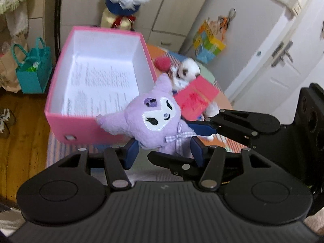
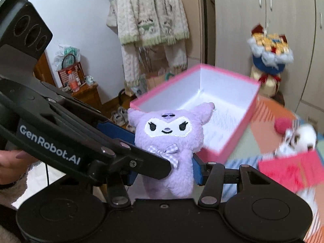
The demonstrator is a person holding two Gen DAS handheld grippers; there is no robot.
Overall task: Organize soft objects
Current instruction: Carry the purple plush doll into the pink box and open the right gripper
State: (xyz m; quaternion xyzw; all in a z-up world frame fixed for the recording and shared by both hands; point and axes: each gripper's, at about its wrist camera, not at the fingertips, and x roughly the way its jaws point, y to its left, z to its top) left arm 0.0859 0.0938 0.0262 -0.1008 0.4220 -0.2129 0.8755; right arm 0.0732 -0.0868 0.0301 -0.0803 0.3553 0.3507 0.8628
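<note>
While the purple toy [image 2: 170, 147] hangs in the air just in front of the pink box [image 2: 239, 117], both grippers are squeezing it at once. The right gripper [image 2: 162, 174] pinches its body low down, with a blue pad pressed on each side. The left gripper [image 1: 164, 154] comes in from the left in the right wrist view and hugs the same soft body. The box is open, with only a sheet of paper on its white bottom, and it sits on a striped cloth [image 2: 265, 109]. A good way to do this step is to carry the toy over the near wall, clear of the edge, and lower it to the bottom. I think one gripper should let go first, so the toy is not pulled two ways. Far to the right lies a white toy [image 2: 301, 139] with a red card [image 2: 291, 172], blurry, likely next.
</note>
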